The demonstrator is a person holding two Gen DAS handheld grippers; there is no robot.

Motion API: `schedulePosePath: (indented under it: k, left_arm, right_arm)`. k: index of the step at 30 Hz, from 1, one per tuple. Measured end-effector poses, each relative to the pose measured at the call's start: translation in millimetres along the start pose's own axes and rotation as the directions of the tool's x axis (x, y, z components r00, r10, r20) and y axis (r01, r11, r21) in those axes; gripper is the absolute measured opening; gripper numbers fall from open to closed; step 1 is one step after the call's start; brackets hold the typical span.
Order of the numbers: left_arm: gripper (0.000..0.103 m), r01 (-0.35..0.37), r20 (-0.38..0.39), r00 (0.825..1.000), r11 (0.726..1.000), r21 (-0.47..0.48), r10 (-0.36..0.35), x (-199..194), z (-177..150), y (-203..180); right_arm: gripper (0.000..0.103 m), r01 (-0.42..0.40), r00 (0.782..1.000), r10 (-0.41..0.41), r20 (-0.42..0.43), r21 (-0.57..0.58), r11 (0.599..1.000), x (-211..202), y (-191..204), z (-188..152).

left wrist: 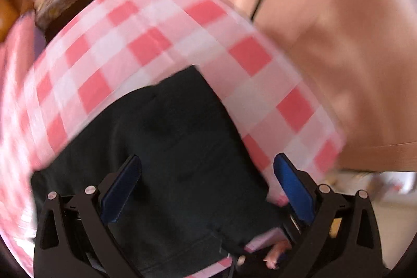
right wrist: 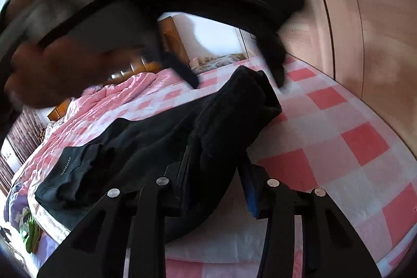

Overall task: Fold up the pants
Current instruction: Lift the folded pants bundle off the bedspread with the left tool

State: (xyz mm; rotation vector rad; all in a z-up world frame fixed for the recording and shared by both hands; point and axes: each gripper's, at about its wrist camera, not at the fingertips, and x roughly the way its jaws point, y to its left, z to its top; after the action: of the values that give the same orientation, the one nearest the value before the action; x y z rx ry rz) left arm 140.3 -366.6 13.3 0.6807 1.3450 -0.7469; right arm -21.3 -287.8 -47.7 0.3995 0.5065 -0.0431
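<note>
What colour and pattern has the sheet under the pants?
The sheet is pink and white checked; the right wrist view shows it most sharply, beside the black pants.

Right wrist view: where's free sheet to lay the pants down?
Free: checked sheet right of the black pants, up to the wooden wardrobe. Crowded: left side, where the pants spread toward the pink quilt; the other hand and gripper crowd the top.

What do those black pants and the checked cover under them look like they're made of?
The black pants look like soft, matte knit or fleece: they slump in thick folds with a fuzzy surface and no shine. The checked cover looks like thin, smooth woven cloth, perhaps cotton, lying flat with a printed pink-and-white pattern. Neither is certain from looks.
</note>
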Motion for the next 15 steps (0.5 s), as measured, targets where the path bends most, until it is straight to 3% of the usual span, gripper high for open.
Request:
schedulePosePath:
  k: [1, 3, 6, 7, 8, 9, 10, 11, 12, 14, 15]
  left_arm:
    - [0.101, -0.043, -0.037, 0.998, 0.999, 0.029, 0.044, 10, 5, -10]
    - [0.101, -0.178, -0.107, 0.975, 0.974, 0.14, 0.194, 36, 12, -31]
    - [0.099, -0.376, -0.173, 0.893, 0.9, 0.22, 0.415, 70, 17, -37]
    - [0.094, -0.413, -0.189, 0.867, 0.878, 0.244, 0.461, 79, 17, -34]
    - [0.078, -0.418, -0.201, 0.861, 0.875, 0.244, 0.467, 81, 18, -32]
    - [0.056, -0.407, -0.214, 0.865, 0.883, 0.234, 0.455, 81, 18, -28]
    - [0.047, -0.393, -0.212, 0.873, 0.89, 0.231, 0.44, 78, 17, -26]
    - [0.031, -0.366, -0.196, 0.889, 0.899, 0.242, 0.415, 72, 12, -26]
    - [0.025, -0.359, -0.186, 0.895, 0.902, 0.24, 0.406, 66, 9, -24]
    - [0.022, -0.344, -0.161, 0.912, 0.917, 0.201, 0.378, 54, 6, -16]
    - [0.021, -0.327, -0.143, 0.926, 0.931, 0.162, 0.349, 45, 5, -9]
  right_arm:
    - [0.043, 0.0, 1.0, 0.0, 0.0, 0.001, 1.0, 1, 1, -2]
    - [0.043, -0.004, 1.0, 0.004, -0.001, 0.003, 1.0, 2, -2, -3]
    - [0.044, -0.015, 1.0, 0.015, -0.002, 0.014, 1.0, 0, -6, -3]
    - [0.044, -0.018, 1.0, 0.018, -0.004, 0.018, 1.0, 0, -8, -3]
    - [0.046, -0.02, 1.0, 0.02, -0.009, 0.019, 1.0, -2, -4, -3]
    - [0.047, -0.021, 1.0, 0.021, -0.014, 0.02, 1.0, -2, -5, -2]
    - [0.048, -0.026, 1.0, 0.026, -0.017, 0.023, 0.999, -2, -6, -2]
    - [0.049, -0.033, 0.999, 0.034, -0.017, 0.026, 0.999, -4, -6, -2]
    - [0.062, -0.041, 0.999, 0.041, -0.022, 0.033, 0.999, -5, -8, -3]
    - [0.099, -0.084, 0.996, 0.086, -0.022, 0.072, 0.994, -10, -13, -4]
    - [0.099, -0.092, 0.996, 0.094, -0.01, 0.088, 0.992, -13, -15, -7]
